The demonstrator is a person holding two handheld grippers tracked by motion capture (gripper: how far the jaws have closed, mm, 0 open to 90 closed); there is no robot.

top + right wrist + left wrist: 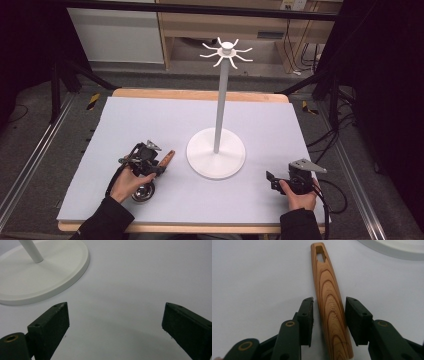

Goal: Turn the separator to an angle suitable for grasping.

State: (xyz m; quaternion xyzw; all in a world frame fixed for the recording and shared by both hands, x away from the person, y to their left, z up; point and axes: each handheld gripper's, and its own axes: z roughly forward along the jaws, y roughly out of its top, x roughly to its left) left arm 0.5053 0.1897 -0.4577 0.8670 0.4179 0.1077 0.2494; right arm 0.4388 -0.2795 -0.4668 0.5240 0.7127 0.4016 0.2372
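Near edge first: my left hand (131,184) and right hand (296,195) come in from the bottom of the high view, dark sleeves cut off by the frame.

Left claw (159,161) sits over a ladle lying on the counter (260,125). Its metal bowl (143,192) is half hidden under my left hand; I can't make out its inside. The wooden handle (329,302) runs up between the jaws in the left gripper view. Jaws sit narrowly parted, one either side of the handle. Left pad shows a sliver of gap; on the right side I can't tell if there is contact. Not clamped as far as I can see. Handle's near end is cut off by the frame bottom, far end has a hanging slot. There is lettering burned into the wood, too blurred to read.

Right claw (270,178) rests low on the counter, well apart from the ladle. Jaws spread wide in the right gripper view, bare grey surface between them.

Further out, between the two claws: white stand (216,152) with round base, upright pole and hooks (226,52) radiating at the top. Handle tip lies near the base rim, not touching.

Beyond the counter: wooden furniture, dim.
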